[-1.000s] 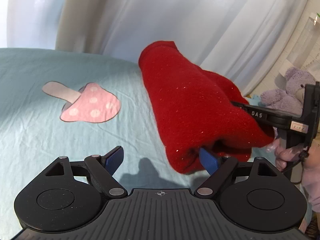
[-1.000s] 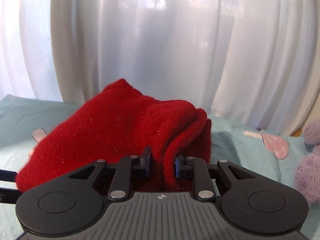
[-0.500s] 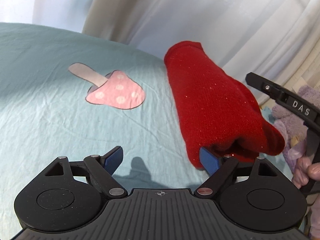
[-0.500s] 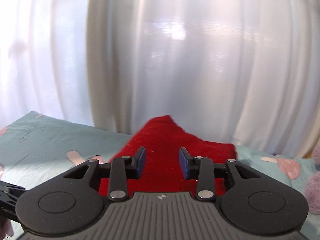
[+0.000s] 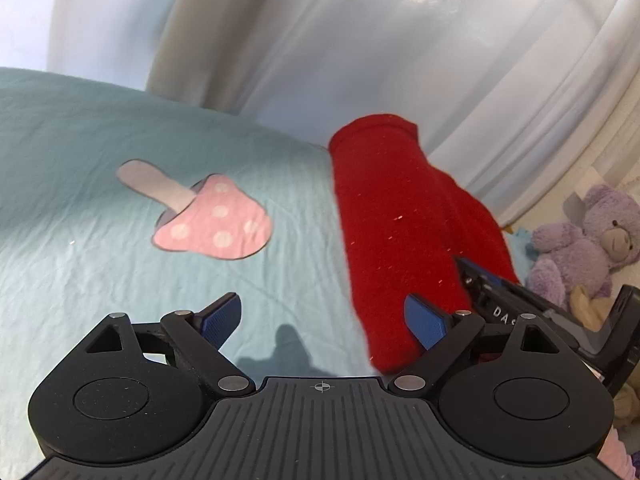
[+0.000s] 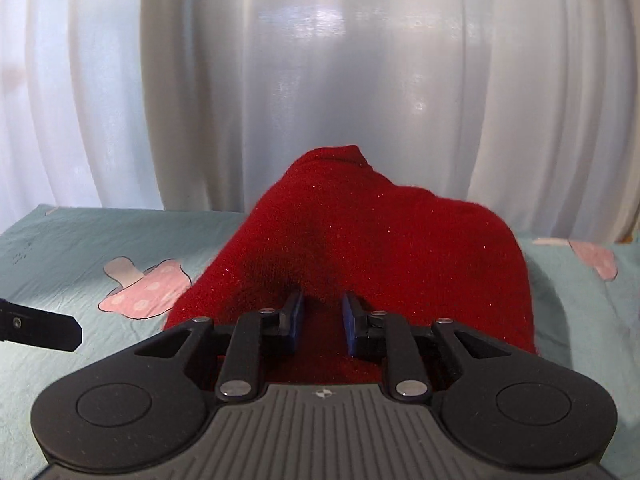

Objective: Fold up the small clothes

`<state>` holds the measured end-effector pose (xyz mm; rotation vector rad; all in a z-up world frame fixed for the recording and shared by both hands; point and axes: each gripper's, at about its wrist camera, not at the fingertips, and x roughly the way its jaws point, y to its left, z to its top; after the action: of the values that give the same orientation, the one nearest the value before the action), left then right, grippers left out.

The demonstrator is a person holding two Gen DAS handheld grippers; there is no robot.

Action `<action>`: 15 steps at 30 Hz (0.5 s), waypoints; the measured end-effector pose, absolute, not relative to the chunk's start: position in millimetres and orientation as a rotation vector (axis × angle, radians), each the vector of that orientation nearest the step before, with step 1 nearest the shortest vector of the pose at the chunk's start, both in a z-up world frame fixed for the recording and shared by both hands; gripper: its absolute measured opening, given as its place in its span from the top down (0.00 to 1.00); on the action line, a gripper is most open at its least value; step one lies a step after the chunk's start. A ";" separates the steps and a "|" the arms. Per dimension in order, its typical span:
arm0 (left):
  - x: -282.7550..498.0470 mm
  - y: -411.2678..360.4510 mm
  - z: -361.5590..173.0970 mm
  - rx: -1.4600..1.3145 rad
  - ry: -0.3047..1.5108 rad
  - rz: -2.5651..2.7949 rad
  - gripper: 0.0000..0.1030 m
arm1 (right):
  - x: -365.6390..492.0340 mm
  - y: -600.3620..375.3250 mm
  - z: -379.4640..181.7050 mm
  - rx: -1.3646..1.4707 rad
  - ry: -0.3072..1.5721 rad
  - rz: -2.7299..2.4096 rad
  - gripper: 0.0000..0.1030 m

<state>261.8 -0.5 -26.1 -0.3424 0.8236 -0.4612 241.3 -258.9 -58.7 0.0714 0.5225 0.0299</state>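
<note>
A folded red knitted garment (image 5: 404,232) lies on the light teal bedsheet (image 5: 80,168). My left gripper (image 5: 322,320) is open and empty, low over the sheet, its right finger beside the garment's near left edge. My right gripper (image 6: 322,320) is open, its fingers low over the near end of the same garment (image 6: 360,236), a gap showing between them with red cloth below. The right gripper's body also shows at the right of the left wrist view (image 5: 504,308).
A pink mushroom print (image 5: 208,220) is on the sheet left of the garment. White curtains (image 6: 320,80) hang behind the bed. A purple plush bear (image 5: 580,244) sits at the far right. The left gripper's finger (image 6: 40,330) enters the right wrist view at left.
My right gripper opened and let go of the garment's fold, lifted, then came back down over its near end. The garment now lies flatter. My left gripper stayed open and shifted slightly.
</note>
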 end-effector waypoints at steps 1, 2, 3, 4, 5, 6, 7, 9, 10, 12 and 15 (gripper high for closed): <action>267.4 -3.8 -25.3 -0.361 0.813 -0.485 0.09 | 240.8 -263.3 -56.9 0.094 0.526 0.044 0.82; 275.0 -7.5 -25.4 -0.381 0.807 -0.511 0.08 | 241.5 -265.4 -53.6 0.109 0.535 0.063 0.82; 281.9 -10.3 -25.4 -0.399 0.806 -0.537 0.08 | 241.6 -269.8 -48.5 0.142 0.542 0.091 0.79; 289.3 -13.6 -24.9 -0.424 0.809 -0.573 0.07 | 240.2 -277.5 -42.2 0.196 0.547 0.123 0.77; 297.3 -16.4 -25.9 -0.452 0.814 -0.607 0.07 | 235.8 -292.8 -34.6 0.293 0.545 0.156 0.62; 304.8 -18.5 -27.5 -0.475 0.821 -0.627 0.07 | 230.0 -309.1 -27.9 0.376 0.528 0.154 0.39; 314.1 -22.0 -29.8 -0.499 0.833 -0.648 0.06 | 223.8 -326.0 -23.2 0.447 0.498 0.139 0.32; 330.8 -29.6 -36.0 -0.531 0.855 -0.681 0.06 | 220.7 -364.3 -22.4 0.539 0.495 0.086 0.27; 338.6 -33.5 -40.5 -0.542 0.879 -0.689 0.06 | 224.6 -380.1 -27.4 0.579 0.526 0.071 0.25; 351.1 -40.2 -51.0 -0.576 0.917 -0.706 0.06 | 237.6 -418.6 -51.5 0.721 0.615 0.064 0.25; 364.6 -48.7 -65.5 -0.624 0.953 -0.721 0.08 | 260.1 -446.0 -86.4 0.896 0.710 0.113 0.25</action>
<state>364.6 -48.7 -65.5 -0.6245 0.9532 -0.7209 260.1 -446.0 -86.4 0.8961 0.7099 0.1130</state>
